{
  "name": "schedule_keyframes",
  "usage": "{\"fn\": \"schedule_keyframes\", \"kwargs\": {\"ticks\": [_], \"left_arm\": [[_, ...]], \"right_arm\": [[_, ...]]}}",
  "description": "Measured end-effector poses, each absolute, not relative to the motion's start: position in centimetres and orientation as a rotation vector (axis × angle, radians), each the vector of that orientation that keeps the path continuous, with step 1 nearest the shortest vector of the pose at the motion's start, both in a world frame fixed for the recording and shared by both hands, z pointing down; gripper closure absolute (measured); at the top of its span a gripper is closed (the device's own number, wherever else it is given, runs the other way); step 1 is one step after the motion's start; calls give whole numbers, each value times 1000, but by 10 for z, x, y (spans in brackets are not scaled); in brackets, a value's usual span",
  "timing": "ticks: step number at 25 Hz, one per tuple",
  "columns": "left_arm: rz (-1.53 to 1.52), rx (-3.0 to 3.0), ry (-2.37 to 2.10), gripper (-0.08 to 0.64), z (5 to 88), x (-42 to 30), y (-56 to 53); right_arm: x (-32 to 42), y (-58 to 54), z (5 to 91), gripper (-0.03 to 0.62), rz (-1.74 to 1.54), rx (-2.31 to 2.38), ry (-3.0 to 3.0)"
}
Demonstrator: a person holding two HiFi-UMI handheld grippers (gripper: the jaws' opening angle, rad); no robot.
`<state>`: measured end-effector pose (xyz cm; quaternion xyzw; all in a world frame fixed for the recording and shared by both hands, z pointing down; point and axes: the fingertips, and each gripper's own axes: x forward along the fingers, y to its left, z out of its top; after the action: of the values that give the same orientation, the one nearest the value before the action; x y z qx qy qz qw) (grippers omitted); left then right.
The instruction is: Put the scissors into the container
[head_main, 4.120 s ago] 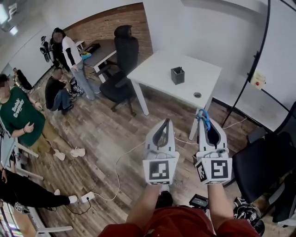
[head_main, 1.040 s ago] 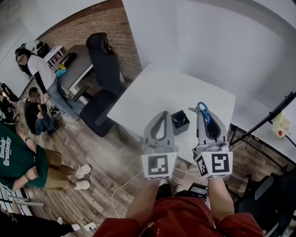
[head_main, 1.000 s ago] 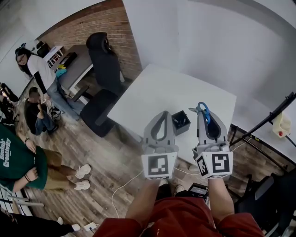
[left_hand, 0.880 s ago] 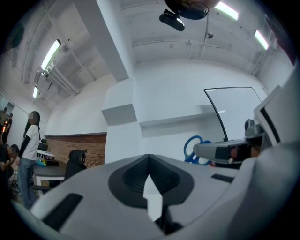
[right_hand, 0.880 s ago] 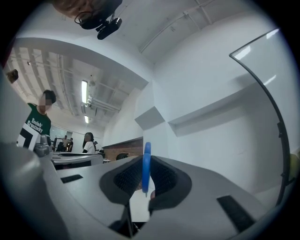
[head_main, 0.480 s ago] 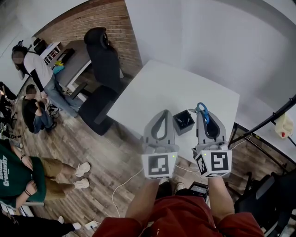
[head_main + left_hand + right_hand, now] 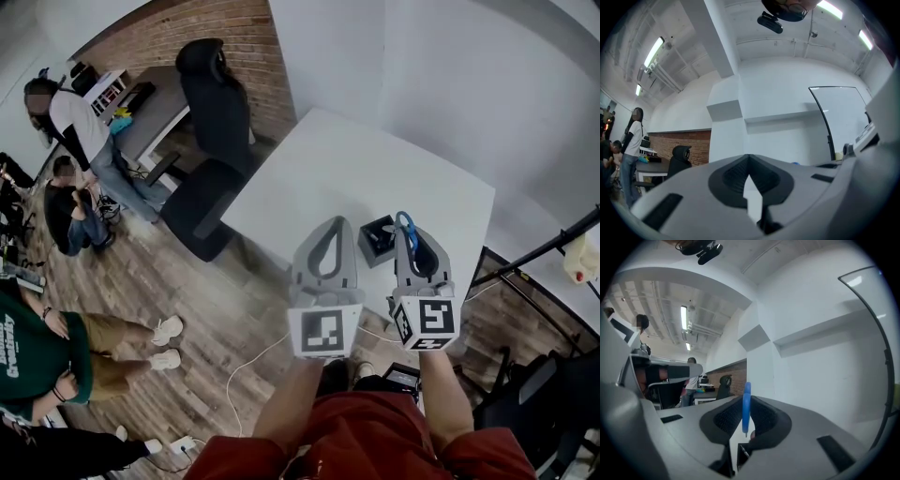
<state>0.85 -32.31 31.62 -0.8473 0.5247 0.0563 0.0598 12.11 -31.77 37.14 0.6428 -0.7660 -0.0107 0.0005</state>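
Transport step: scissors (image 7: pixel 406 225) to container (image 7: pixel 377 234)
My right gripper (image 7: pixel 405 231) clamps the scissors; the container lies at its nine o'clock, so next I shift over and lower. Left gripper (image 7: pixel 325 228) closed, empty.

From the wearer's head, the camera looks steeply down past the left gripper (image 7: pixel 327 225) and right gripper (image 7: pixel 409 230), both close below it, onto the white tabletop (image 7: pixel 328 169) and the wooden floor (image 7: pixel 187 309). Each gripper camera sits right behind its own fingers (image 7: pixel 729 176), tilted up toward white wall and ceiling. All three views share the brick wall (image 7: pixel 220 28) and black chair (image 7: pixel 211 89). The head and right gripper views both catch the blue-handled scissors (image 7: pixel 746 406).
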Motion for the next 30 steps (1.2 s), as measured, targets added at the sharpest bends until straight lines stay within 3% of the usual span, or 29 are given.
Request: {"fn": "schedule_keyframes", "kwargs": {"ticks": [30], "left_arm": [[125,-2572,1667,548,343,-14,-337]], "right_arm": [[100,-353,492,538,203,1846,-2278]]}}
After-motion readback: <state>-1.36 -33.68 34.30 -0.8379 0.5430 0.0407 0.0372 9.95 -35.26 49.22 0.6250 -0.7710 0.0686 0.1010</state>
